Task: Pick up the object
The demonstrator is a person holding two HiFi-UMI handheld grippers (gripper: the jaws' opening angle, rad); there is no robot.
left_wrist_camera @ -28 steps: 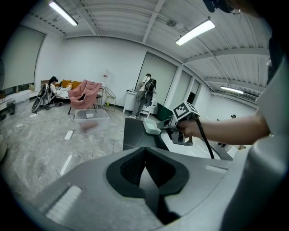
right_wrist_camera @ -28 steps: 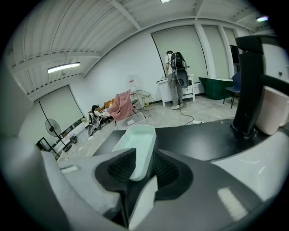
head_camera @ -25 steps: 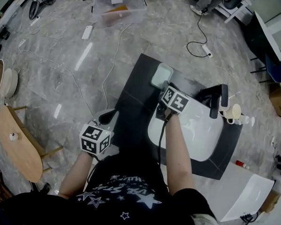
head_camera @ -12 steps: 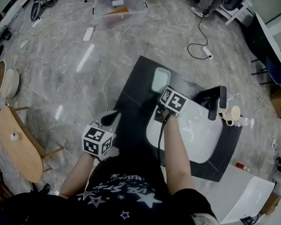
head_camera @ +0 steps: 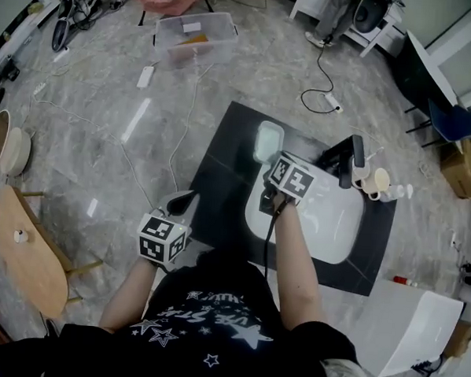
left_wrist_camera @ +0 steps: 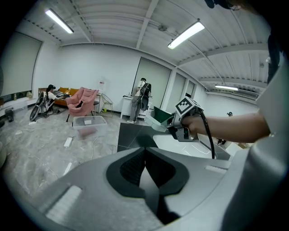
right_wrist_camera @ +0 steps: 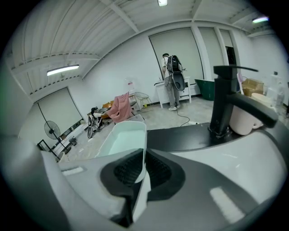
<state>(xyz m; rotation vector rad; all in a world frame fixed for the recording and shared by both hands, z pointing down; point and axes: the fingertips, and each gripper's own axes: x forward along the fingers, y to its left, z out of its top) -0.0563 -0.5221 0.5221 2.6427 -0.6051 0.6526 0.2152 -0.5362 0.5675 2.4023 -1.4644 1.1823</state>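
A pale green tray (head_camera: 267, 140) lies on the black counter (head_camera: 220, 183) to the left of the white sink. My right gripper (head_camera: 270, 165) is at the tray's near end. In the right gripper view the tray (right_wrist_camera: 118, 137) runs away from me, and its thin side wall is pinched between the pads as my right gripper (right_wrist_camera: 143, 163) finishes closing. My left gripper (head_camera: 183, 202) hangs low beside the counter's left edge, away from the tray. Its jaws meet with nothing between them (left_wrist_camera: 145, 172).
A white sink (head_camera: 328, 228) fills the counter's right half, with a black faucet (head_camera: 349, 160) and a cream cup (head_camera: 375, 182) behind it. On the floor lie cables and a clear plastic box (head_camera: 198, 24). A wooden table (head_camera: 23, 251) stands at the left.
The right gripper has stayed at the tray's near end while the whole view shifted a little. The left gripper has hardly moved.
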